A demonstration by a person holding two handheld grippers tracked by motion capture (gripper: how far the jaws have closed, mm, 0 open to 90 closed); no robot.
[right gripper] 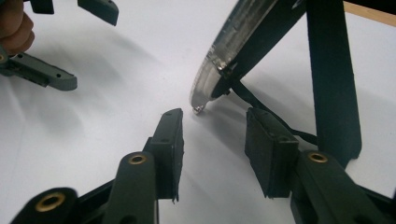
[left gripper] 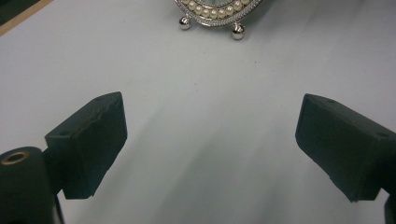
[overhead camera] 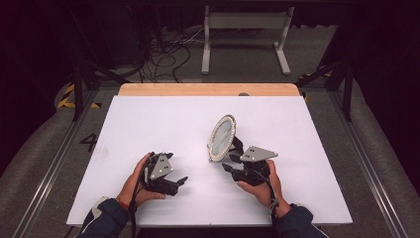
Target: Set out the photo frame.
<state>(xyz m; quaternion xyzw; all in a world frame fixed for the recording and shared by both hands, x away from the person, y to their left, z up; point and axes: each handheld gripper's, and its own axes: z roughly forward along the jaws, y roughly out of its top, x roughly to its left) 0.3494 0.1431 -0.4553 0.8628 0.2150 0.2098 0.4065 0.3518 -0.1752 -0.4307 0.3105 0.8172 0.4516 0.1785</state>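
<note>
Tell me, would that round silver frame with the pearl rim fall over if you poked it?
Probably yes. The round silver frame with the pearl rim stands tilted on two small ball feet and one black back strut, so a push could tip it. It looks stiff, and likely fragile.

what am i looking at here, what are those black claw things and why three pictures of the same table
A person sits at a white table and holds a hand-operated two-jaw gripper in each hand. The high view is a fixed camera looking down from above the person's side. It shows the left gripper and the right gripper. The other two pictures come from small cameras riding on each gripper, looking out along its own black jaws.

On the table stands one thing: an oval, pearl-rimmed picture frame, propped on its black back stand, with small silver ball feet.

Nothing is held. The left gripper's jaws stand wide apart over bare table, facing the frame. The right gripper's jaws are parted just behind the frame, with nothing between the pads.
</note>
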